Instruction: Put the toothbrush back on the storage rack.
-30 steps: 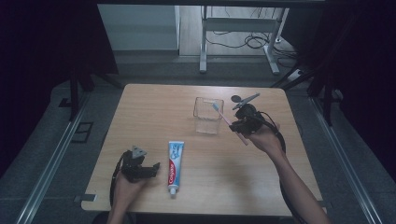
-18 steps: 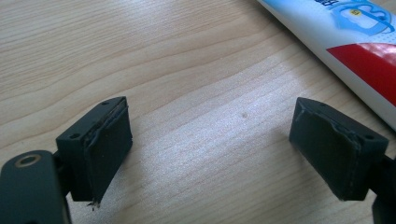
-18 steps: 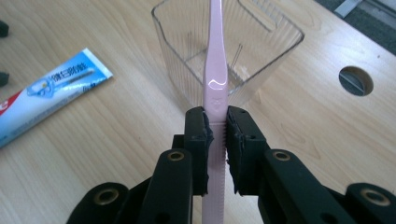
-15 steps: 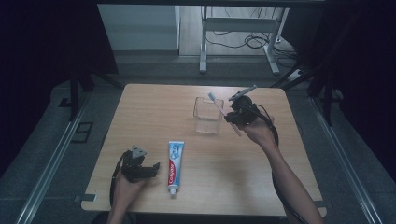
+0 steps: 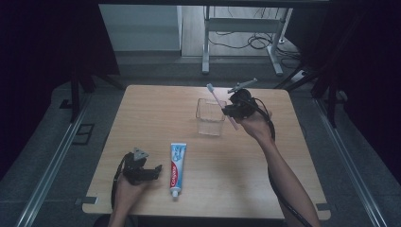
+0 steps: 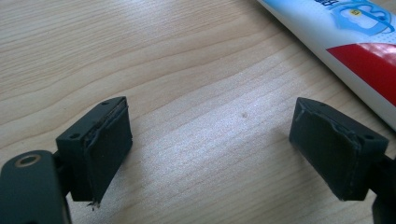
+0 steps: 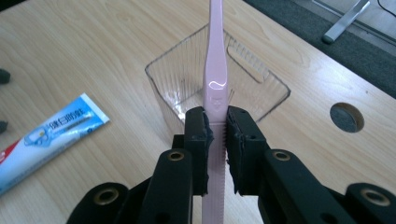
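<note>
On the tabletop (image 5: pixel 156 118), the clear bin (image 5: pixel 211 118) stands empty at two o'clock. The toothpaste (image 5: pixel 178 163) lies untouched beside my left gripper (image 5: pixel 152 172), jaws open. My right gripper (image 7: pixel 217 133) clamps the pink toothbrush (image 7: pixel 215 74) above the bin, not yet dropped in.

Obstacles: clear container (image 5: pixel 210 117) mid-desk, toothpaste tube (image 5: pixel 177 167) near front. Desk (image 5: pixel 156 113) left half and far-left corner open for passage.

A toothpaste tube (image 5: pixel 177 162) was laid flat on the wooden table (image 5: pixel 156 113); metal desk legs (image 5: pixel 206 42) were seen beyond.
</note>
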`<state>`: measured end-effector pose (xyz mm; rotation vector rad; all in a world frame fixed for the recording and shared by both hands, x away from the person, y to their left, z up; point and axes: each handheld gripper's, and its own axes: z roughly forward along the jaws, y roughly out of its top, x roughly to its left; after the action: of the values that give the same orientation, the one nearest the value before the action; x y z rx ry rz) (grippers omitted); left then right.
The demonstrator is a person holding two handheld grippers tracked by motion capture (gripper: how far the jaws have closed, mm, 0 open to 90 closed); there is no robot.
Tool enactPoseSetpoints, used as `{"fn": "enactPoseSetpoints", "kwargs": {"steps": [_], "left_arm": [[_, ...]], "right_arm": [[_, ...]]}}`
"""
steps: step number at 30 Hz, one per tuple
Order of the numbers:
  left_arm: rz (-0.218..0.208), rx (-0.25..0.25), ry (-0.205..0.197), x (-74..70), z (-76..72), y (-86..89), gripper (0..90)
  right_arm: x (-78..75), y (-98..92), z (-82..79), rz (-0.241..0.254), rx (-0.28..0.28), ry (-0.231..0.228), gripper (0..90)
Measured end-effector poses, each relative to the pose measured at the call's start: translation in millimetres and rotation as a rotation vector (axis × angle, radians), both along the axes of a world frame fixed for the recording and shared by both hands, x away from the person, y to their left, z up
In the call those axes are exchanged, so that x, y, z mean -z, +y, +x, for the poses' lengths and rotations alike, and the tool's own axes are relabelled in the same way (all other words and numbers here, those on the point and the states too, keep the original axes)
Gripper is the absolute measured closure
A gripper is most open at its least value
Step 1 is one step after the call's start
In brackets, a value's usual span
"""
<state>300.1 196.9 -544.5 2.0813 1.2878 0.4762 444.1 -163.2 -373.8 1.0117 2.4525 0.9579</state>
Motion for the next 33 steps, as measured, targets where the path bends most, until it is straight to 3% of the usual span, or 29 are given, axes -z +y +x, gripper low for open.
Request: {"fn": "enactPoseSetpoints", "kwargs": {"steps": [18,33], "left_arm": [[-0.004,-0.004,-0.002,0.2,0.1,-0.3,12.9],[-0.003,0.0,0.0,0.1,0.1,0.0,12.9]], "right_arm": [[-5.2,15.9,22.5,0.069,0.018,-0.025,78.1],[7.0,35.0,44.8,0.097,0.03,-0.047,78.2]]}}
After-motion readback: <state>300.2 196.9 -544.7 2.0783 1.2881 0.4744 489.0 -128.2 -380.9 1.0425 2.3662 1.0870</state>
